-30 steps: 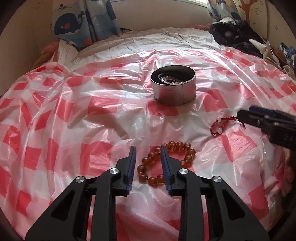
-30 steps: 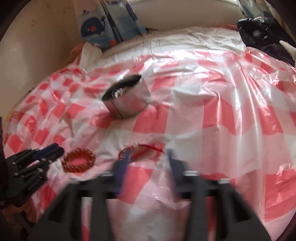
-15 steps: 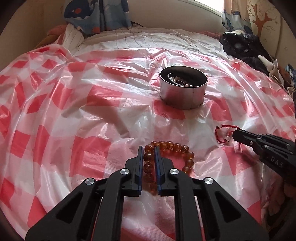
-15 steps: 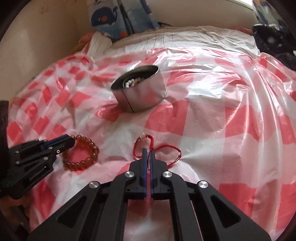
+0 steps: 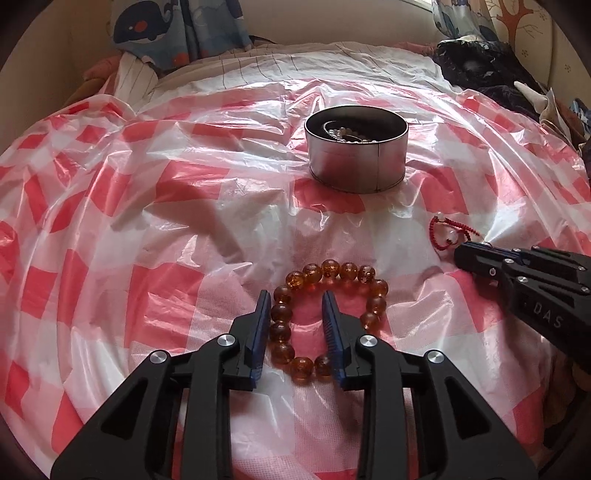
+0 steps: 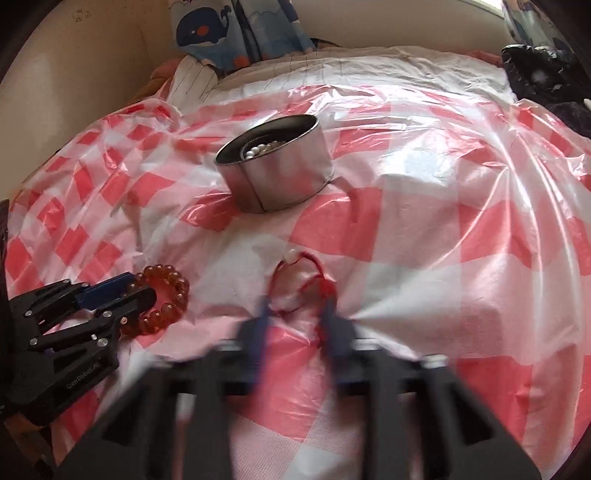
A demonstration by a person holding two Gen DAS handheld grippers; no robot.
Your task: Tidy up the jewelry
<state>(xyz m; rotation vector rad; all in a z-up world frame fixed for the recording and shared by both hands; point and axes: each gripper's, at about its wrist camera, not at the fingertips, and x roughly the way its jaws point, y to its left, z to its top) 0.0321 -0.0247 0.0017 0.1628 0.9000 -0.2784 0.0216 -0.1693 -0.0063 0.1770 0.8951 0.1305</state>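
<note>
Jaws of the left tongs (image 5: 294, 293) stand apart and have just been opening. The left side of the beads (image 5: 347, 271) lies between them, next to the left pad with a gap to the right one. The beads, an amber ring, lie flat on the sheet (image 5: 147, 221) close to its near edge.

The right tongs (image 5: 460, 254) reach in from the sheet's right edge. Seen from the side, their tips are together at the near end of the cord (image 5: 439, 236). Their own camera is smeared and shows the fingers less clearly, with red cord running between them. I read them as closed on the cord. The cord is a red loop with a pale bead, right of the beads and farther in.

Beyond both, near the middle of the sheet, stands the tin (image 5: 354, 166), upright and open, with pearls inside. A whale curtain (image 5: 166, 29) hangs past the far edge, and dark clothes (image 5: 480, 62) are heaped at the far right corner.
</note>
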